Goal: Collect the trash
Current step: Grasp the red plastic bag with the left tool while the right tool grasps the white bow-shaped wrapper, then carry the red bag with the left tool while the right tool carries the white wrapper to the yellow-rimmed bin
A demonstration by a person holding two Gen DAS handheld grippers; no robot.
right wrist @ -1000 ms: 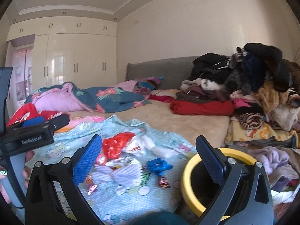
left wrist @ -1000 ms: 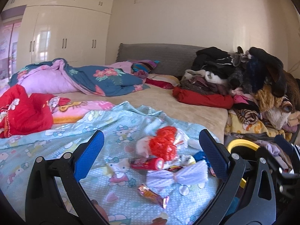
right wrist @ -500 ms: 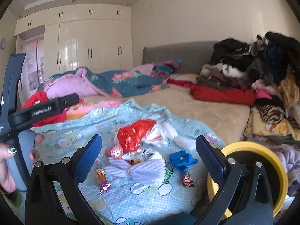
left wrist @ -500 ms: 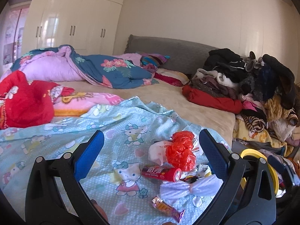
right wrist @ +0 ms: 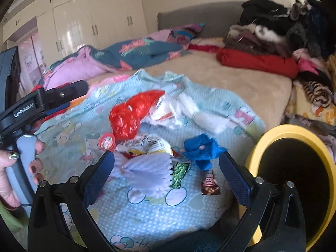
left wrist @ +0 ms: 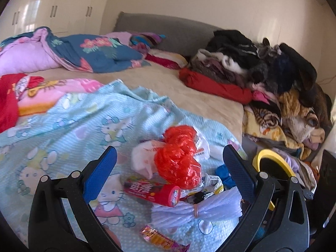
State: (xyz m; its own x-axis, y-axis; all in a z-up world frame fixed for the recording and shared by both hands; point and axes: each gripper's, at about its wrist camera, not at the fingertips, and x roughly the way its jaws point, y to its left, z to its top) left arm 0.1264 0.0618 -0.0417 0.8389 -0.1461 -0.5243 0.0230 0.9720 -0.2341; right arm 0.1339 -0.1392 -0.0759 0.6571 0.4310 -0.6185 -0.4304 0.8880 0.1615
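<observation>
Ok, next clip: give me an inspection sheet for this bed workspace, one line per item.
Surface: bed with a light blue cartoon-print sheet spread at the near end.
Job's things: red plastic bag, red tube, white pleated wrapper, blue scrap and candy wrapper lying on the sheet; yellow-rimmed bin beside the bed.
Clutter: clothes pile, rumpled quilts.
Grippers: left gripper and right gripper both open, holding nothing.
Cables: nothing seen.
Surroundings: wardrobe, grey headboard.
</observation>
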